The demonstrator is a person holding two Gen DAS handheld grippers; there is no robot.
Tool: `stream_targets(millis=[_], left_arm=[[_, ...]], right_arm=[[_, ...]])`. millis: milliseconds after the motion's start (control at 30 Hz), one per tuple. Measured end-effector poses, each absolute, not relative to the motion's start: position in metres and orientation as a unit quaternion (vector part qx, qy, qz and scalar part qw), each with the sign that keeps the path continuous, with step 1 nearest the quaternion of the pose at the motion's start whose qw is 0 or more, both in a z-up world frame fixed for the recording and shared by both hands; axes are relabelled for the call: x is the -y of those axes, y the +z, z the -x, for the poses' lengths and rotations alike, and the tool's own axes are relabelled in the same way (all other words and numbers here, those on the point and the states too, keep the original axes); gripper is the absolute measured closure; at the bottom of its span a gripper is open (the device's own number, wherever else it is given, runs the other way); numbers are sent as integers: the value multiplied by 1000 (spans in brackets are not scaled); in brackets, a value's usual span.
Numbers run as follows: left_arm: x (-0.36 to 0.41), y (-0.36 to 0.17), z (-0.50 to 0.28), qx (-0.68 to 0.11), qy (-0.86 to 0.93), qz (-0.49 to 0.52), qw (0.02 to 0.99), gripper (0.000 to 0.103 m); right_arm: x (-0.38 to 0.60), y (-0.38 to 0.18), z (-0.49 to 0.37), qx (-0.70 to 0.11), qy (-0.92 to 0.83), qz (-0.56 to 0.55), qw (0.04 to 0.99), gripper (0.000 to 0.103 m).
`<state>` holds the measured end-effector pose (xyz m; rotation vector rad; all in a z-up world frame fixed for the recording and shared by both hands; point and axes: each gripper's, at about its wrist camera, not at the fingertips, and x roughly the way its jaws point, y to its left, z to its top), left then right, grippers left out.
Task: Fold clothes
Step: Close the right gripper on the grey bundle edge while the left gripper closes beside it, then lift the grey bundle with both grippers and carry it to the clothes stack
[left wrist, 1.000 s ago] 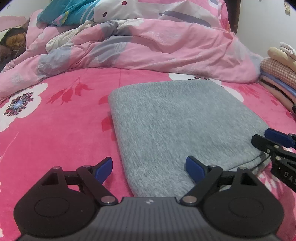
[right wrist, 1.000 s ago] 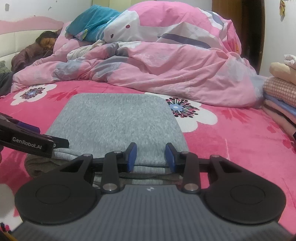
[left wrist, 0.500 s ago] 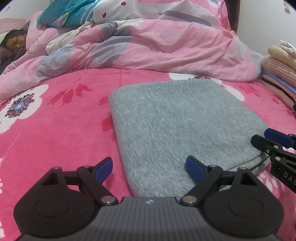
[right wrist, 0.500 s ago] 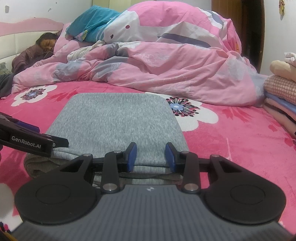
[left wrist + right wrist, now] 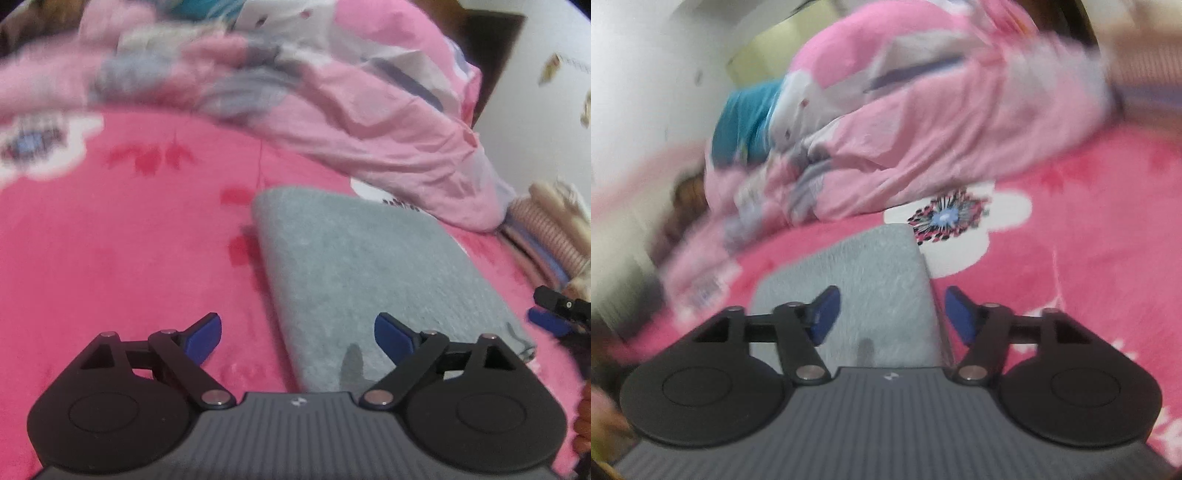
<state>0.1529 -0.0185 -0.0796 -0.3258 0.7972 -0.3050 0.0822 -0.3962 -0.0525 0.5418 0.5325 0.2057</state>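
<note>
Left tongs (image 5: 297,334) gape wide, nothing between the blue pads, low over the near left corner of the grey garment (image 5: 373,273); left pad (image 5: 203,338) over bare bed cover (image 5: 122,258), right pad over the grey cloth. Right tongs (image 5: 890,314) spread about halfway, also holding nothing, straddling the garment's (image 5: 864,280) right edge: one pad over grey, the other over pink cover (image 5: 1071,277). In the left view the right tongs' tip (image 5: 557,312) shows at the far right edge, beside the garment's near right corner.

Garment lies folded into a flat rectangle on the bed, near edge showing stacked layers. Nothing sits on top of it. White flower print (image 5: 955,225) on the cover just past its far right corner.

Further back, a crumpled pink duvet (image 5: 388,122) runs across the bed behind the garment, its hem close to the far edge. Teal cloth (image 5: 750,122) on the duvet. Stack of folded clothes (image 5: 546,236) at the right, beside the duvet end, apart from the garment. White wall (image 5: 546,129) behind. Both views motion-blurred, the right one tilted; left background too smeared to read.
</note>
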Motion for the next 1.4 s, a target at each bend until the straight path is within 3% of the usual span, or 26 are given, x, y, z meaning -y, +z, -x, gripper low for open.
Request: stream_targets(millis=[67, 200, 333, 700, 833, 900, 967, 1100, 1167, 1267, 1400], left_arm=[[6, -89, -161, -400, -170, 202, 878, 12], [-3, -96, -174, -411, -215, 229, 856, 10], [9, -100, -187, -424, -248, 195, 849, 7], [39, -111, -234, -444, -314, 193, 817, 2], [43, -113, -237, -440, -310, 206, 817, 2], [45, -112, -237, -438, -302, 207, 821, 6], [48, -108, -234, -438, -287, 195, 830, 21], [45, -97, -230, -438, -270, 186, 837, 40], [45, -90, -227, -435, -269, 182, 840, 55], [48, -79, -221, -427, -274, 176, 844, 65], [54, -63, -212, -416, -281, 168, 849, 71]], right_arm=[[418, -65, -100, -306, 137, -331, 882, 20], [431, -92, -130, -392, 158, -372, 827, 20], [424, -102, -153, -420, 205, -367, 804, 15], [397, -113, -231, -460, 336, -331, 752, 15], [389, -113, -240, -452, 362, -322, 749, 21], [389, -113, -238, -450, 350, -320, 757, 36], [389, -112, -236, -448, 338, -319, 764, 48], [388, -107, -230, -437, 324, -320, 776, 53], [389, -102, -225, -428, 320, -322, 781, 58], [389, -93, -218, -415, 316, -322, 790, 62], [386, -75, -203, -401, 311, -310, 804, 64]])
